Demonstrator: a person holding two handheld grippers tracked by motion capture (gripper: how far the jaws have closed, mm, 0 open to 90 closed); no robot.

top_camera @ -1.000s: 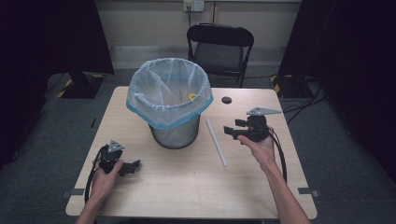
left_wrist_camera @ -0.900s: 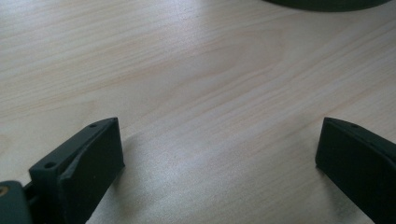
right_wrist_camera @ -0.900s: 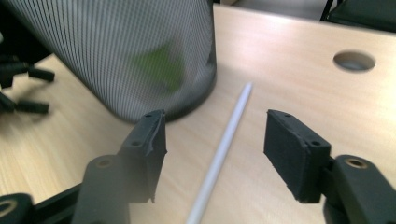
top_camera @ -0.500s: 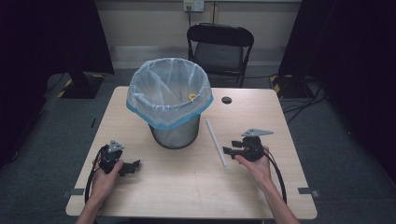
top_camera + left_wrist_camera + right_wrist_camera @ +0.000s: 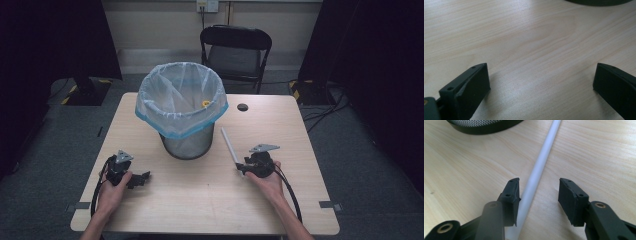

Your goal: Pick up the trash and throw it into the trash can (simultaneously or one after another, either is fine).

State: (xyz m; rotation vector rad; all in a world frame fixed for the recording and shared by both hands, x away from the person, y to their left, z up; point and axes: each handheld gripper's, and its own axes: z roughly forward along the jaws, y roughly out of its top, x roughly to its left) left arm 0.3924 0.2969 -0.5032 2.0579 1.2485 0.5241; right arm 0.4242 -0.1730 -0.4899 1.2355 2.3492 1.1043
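1. Tabletop point(image 5: 210, 200) of pale wood is seen in the high view, with bare surface between the two grippers and along the near edge; a dark round hole point(image 5: 243, 107) is set near the far edge.
2. Open room is left around the left gripper point(image 5: 141, 178), which is rested on the table near the front left corner, well apart from everything else.
3. The left gripper's jaws are spread wide in the left gripper view, with only bare wood between them.
4. The right gripper point(image 5: 242, 167) is held low over the table right of centre, at the near end of the white tube point(image 5: 230, 145).
5. Its jaws have just been closing and are now at a middling gap; in the right gripper view the tube point(image 5: 537, 171) is seen between them, close against the left pad point(image 5: 512, 195) and apart from the other, so it is not yet pinched.
6. The tube is thin, straight, white and matt, and is laid flat on the wood, running from the gripper toward the bin's right side.
7. The mesh waste bin point(image 5: 189, 145) is stood upright at the table's middle, lined with a translucent bag point(image 5: 170, 100) with a blue hem folded over the rim.
8. A small yellow object point(image 5: 205, 103) is seen inside the bag against the far wall; what it is cannot be told.
9. A black chair point(image 5: 236, 52) is placed beyond the far edge.
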